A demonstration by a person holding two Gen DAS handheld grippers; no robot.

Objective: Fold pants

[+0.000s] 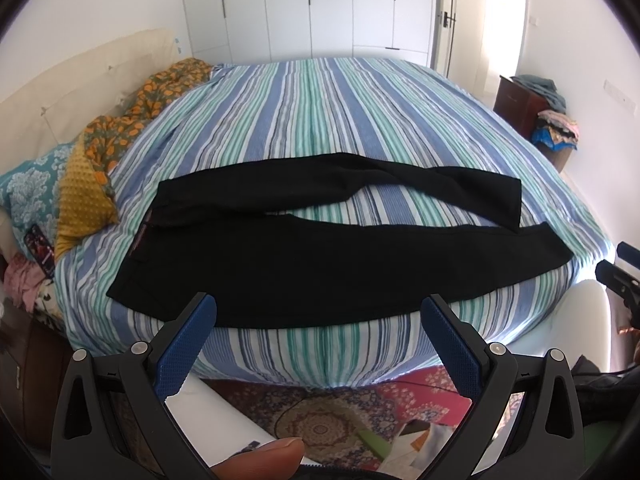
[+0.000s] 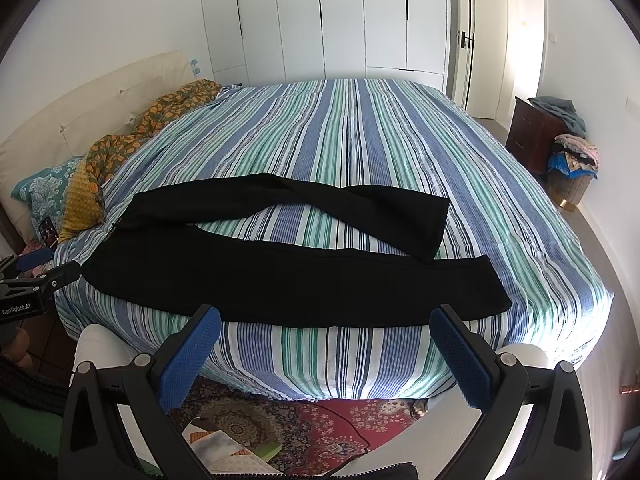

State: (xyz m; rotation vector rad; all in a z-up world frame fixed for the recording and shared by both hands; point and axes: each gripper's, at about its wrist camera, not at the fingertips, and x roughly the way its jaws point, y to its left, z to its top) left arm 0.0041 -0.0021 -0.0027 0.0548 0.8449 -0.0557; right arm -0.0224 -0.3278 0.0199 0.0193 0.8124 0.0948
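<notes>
Both fisheye views are bright with daylight that pours from the open white doorway at the far right, which is blown out to near white. The long black cloth pants read as a flat dark mass with almost no fold detail, and the blue-and-green striped bedspread stays sharp. Straight lines bow hard towards the edges, and dark vignetting fills the corners.

The right gripper hangs wide open and holds nothing, and just ahead of it the black pants lie flat across the striped bed.
</notes>
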